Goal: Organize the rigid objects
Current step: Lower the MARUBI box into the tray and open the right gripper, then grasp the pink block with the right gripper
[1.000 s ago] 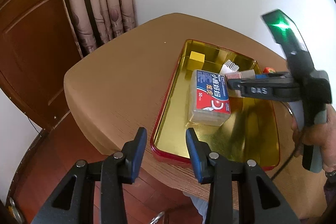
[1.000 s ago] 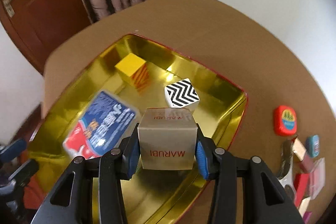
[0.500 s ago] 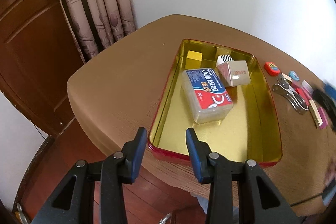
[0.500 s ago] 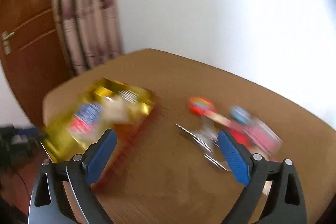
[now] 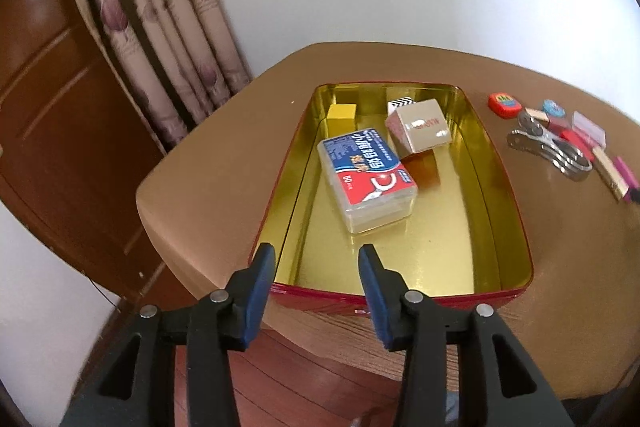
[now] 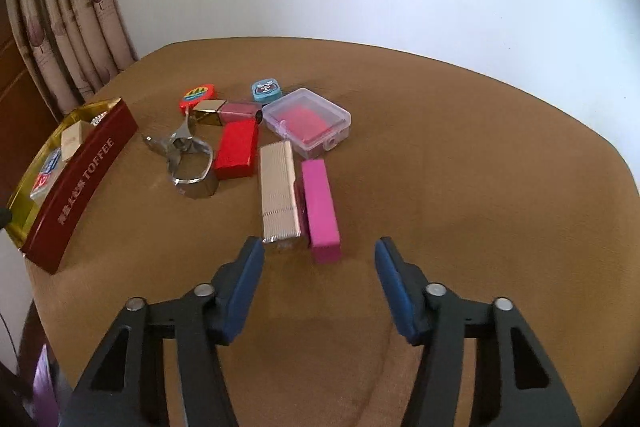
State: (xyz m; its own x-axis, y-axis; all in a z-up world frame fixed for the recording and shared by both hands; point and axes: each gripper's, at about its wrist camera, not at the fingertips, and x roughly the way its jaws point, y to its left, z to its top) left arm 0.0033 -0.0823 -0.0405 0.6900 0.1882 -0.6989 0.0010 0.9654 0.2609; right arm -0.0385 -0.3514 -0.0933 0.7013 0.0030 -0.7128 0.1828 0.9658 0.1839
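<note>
A gold tin tray with red walls (image 5: pixel 504 187) (image 6: pixel 80 179) holds a blue-and-red plastic box (image 5: pixel 368 179), a tan MARUBI box (image 5: pixel 420 125), a yellow cube (image 5: pixel 342 111) and a zigzag cube (image 5: pixel 400 103). My left gripper (image 5: pixel 316 267) is open and empty at the tray's near wall. My right gripper (image 6: pixel 320 259) is open and empty, just short of a pink bar (image 6: pixel 320 205) and a silver bar (image 6: pixel 278 193).
On the brown table (image 6: pixel 460 167) also lie a red box (image 6: pixel 236 153), a metal clip tool (image 6: pixel 186 159), a clear case with red contents (image 6: pixel 308 123), a gold-and-maroon piece (image 6: pixel 226 111), a red-orange disc (image 6: pixel 198 97) and a blue square (image 6: pixel 266 91). Curtains and a wooden door stand at left.
My right gripper let go of the MARUBI box in the tray, opened wide and swung right to the loose items. My left gripper stayed open near the tray.
</note>
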